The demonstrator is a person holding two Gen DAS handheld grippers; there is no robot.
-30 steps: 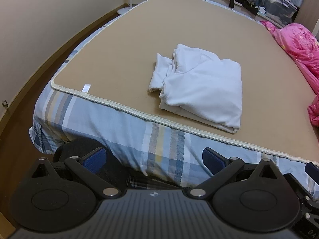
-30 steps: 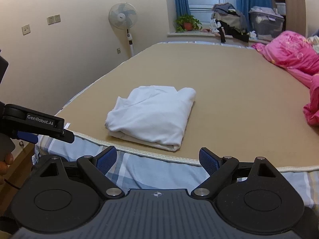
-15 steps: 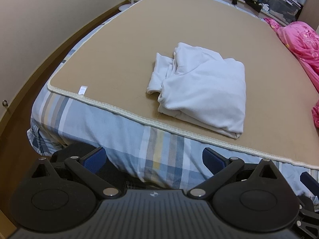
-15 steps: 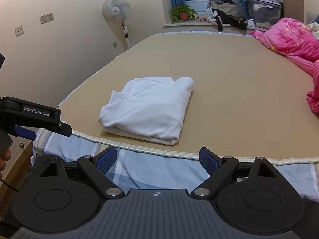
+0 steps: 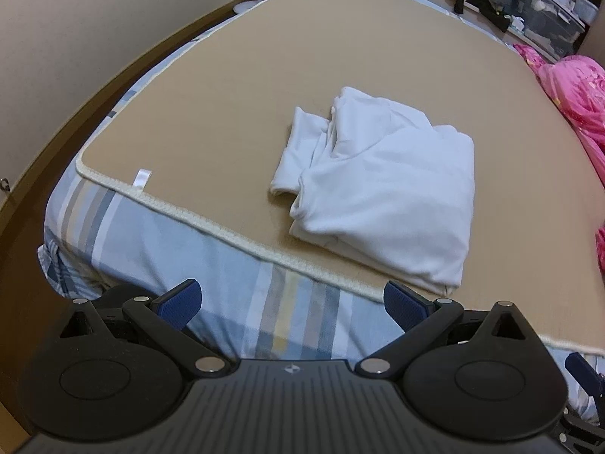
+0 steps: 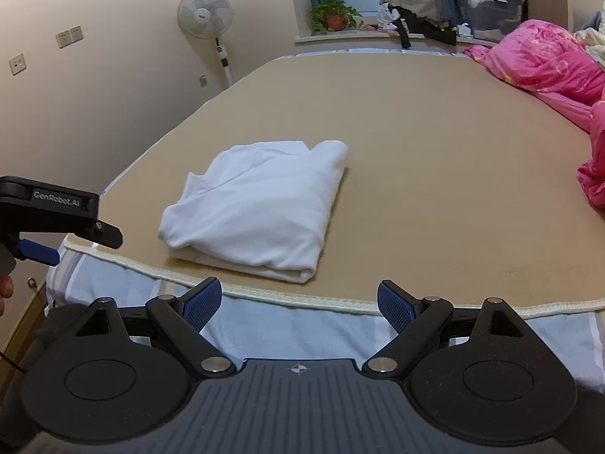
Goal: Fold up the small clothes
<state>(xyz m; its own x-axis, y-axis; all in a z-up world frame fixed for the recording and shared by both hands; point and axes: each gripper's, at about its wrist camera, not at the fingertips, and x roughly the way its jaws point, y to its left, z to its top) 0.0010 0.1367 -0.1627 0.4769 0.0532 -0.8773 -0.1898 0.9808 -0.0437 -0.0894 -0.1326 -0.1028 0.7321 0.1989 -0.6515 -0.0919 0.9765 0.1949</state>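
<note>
Right wrist only: fan (image 6: 205, 11), L gripper (image 6: 56, 223).

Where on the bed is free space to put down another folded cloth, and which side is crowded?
The tan mat is bare between the folded white garment and the pink quilt, and beyond the garment toward the window sill. A smaller bare patch lies left of the garment, by the mat's white tag. The quilt side is crowded.
</note>
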